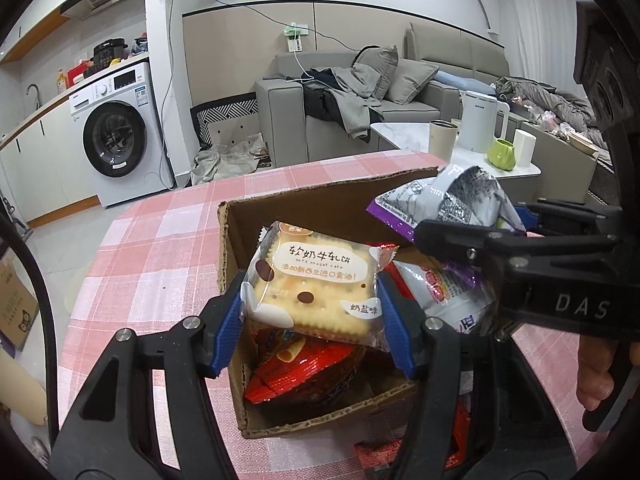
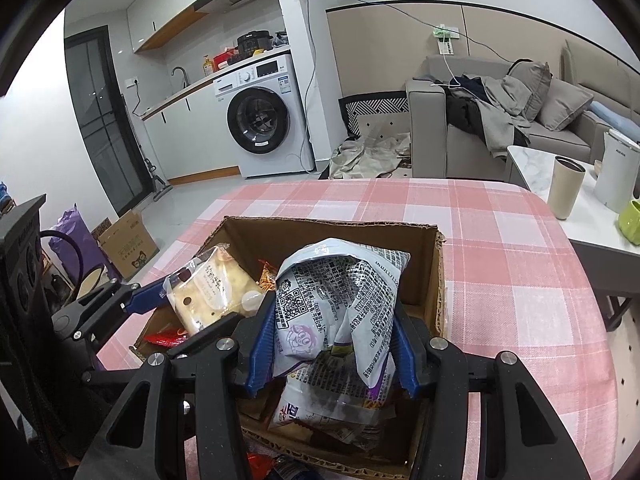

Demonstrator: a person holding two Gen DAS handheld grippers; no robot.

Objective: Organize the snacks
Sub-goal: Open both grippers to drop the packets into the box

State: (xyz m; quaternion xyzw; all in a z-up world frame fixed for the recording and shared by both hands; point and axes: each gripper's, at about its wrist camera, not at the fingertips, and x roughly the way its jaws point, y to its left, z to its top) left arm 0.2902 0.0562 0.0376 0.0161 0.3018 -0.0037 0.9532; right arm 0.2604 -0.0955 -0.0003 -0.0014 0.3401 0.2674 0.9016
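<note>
A cardboard box (image 1: 288,208) stands on the pink checked tablecloth and holds snack packs, among them a red one (image 1: 304,372). My left gripper (image 1: 312,312) is shut on a clear-wrapped cracker pack (image 1: 316,284) and holds it over the box; the pack also shows in the right wrist view (image 2: 212,292). My right gripper (image 2: 332,344) is shut on a crumpled white-and-purple snack bag (image 2: 340,308) above the box (image 2: 424,276). In the left wrist view the right gripper (image 1: 476,228) and its bag (image 1: 460,200) hang over the box's right side.
A red wrapper (image 1: 380,452) lies on the tablecloth (image 1: 160,248) in front of the box. Behind the table are a side table with a white kettle (image 1: 480,120), a beige cup (image 1: 442,138) and a green mug (image 1: 502,154), a grey sofa and a washing machine (image 1: 116,132).
</note>
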